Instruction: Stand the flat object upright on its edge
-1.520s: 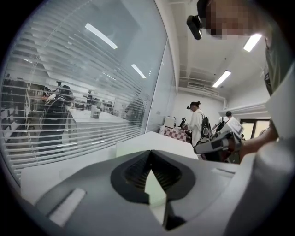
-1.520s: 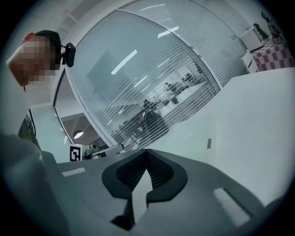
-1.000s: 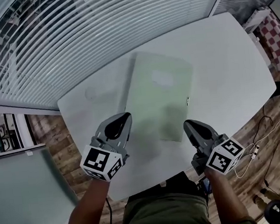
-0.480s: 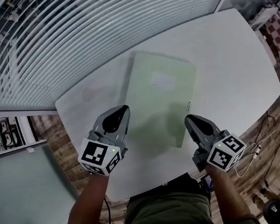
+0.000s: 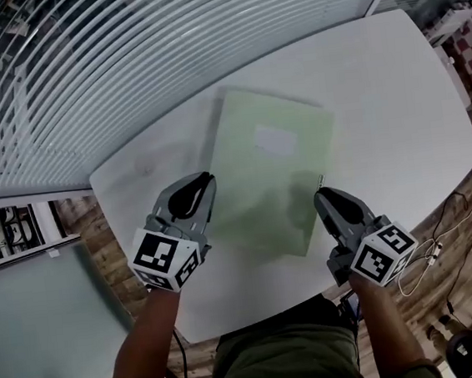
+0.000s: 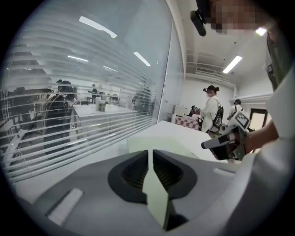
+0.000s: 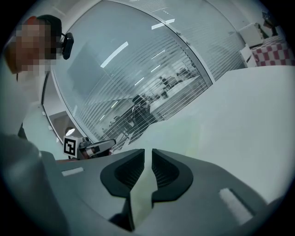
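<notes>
A pale green flat rectangular object (image 5: 272, 172) lies flat on the white table (image 5: 376, 85). My left gripper (image 5: 207, 178) hovers at the object's near left edge. Its jaws are opening, with a narrow gap and nothing gripped between them. My right gripper (image 5: 319, 193) is beside the object's near right edge, its jaws likewise opening to a thin slit with nothing in it. In the left gripper view the green sheet (image 6: 138, 144) shows beyond the left gripper (image 6: 150, 154), and the right gripper (image 6: 221, 143) is off to the right. The right gripper view shows the right gripper's (image 7: 148, 154) slit and the left gripper (image 7: 99, 146) opposite.
A glass wall with white blinds (image 5: 121, 53) runs along the table's far side. Cables (image 5: 439, 251) lie on the wooden floor to the right, and a red checked cloth (image 5: 468, 46) is at the far right. People stand in the room beyond (image 6: 212, 108).
Both grippers have edged forward alongside the green object's near edges. The object has not moved.
</notes>
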Demonstrator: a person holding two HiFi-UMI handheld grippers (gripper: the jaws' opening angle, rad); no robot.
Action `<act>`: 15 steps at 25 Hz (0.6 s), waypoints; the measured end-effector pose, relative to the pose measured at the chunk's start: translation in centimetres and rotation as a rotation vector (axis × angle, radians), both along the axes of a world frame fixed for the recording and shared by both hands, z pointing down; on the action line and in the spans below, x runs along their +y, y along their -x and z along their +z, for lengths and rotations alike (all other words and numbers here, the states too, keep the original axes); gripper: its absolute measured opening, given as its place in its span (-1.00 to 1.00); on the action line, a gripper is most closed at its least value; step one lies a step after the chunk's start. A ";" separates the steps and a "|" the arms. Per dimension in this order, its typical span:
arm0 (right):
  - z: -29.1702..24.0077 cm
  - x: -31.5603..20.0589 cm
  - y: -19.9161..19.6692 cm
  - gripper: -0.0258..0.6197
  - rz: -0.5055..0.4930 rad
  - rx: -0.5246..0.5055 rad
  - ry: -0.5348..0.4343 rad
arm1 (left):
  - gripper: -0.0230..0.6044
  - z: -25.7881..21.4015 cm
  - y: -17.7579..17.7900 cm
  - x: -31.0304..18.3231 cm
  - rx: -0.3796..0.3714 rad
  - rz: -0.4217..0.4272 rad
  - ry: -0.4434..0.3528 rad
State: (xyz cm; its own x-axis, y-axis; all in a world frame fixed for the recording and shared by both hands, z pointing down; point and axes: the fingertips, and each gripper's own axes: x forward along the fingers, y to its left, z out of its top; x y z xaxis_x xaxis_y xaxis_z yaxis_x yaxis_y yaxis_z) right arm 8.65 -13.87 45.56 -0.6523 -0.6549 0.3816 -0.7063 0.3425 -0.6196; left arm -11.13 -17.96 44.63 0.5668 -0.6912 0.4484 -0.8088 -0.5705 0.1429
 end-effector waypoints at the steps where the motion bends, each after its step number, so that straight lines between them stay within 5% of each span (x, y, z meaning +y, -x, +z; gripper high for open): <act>1: 0.1 -0.1 0.0 -0.81 0.003 0.001 0.003 | -0.83 0.2 0.2 -0.2 -0.006 0.000 0.003; 15: 1.9 -1.7 -2.0 -0.55 0.064 0.034 0.041 | -0.65 3.2 -0.2 -2.0 -0.013 0.069 0.104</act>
